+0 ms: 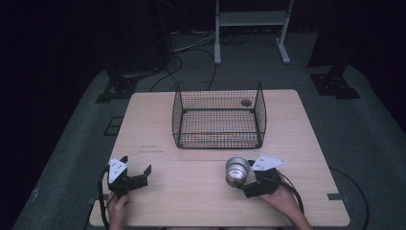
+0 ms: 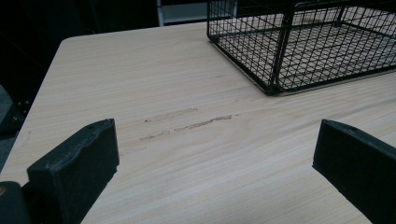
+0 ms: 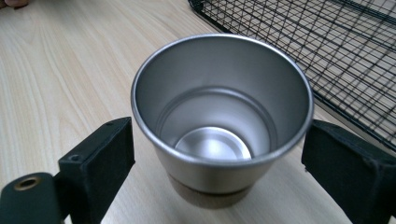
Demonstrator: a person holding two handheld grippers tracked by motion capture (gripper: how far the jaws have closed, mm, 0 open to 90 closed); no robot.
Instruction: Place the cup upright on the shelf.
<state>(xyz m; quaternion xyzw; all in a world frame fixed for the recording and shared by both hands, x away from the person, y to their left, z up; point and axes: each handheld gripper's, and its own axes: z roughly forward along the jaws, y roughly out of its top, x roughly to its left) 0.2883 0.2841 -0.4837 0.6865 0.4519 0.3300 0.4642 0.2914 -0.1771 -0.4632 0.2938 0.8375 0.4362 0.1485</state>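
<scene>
Placement suggests a pick in preparation: metal cup stands upright and empty on the wooden table, at the near right, a little short of the wire basket, which sits open-topped at mid-table and is the likely destination. Right gripper straddles the cup, one jaw on either side; gaps show between pads and cup wall, so the jaws are spread and not yet clamping. Left gripper rests low at the near left, well apart from the cup, jaws wide and holding nothing, over bare tabletop with faint scuff marks.
</scene>
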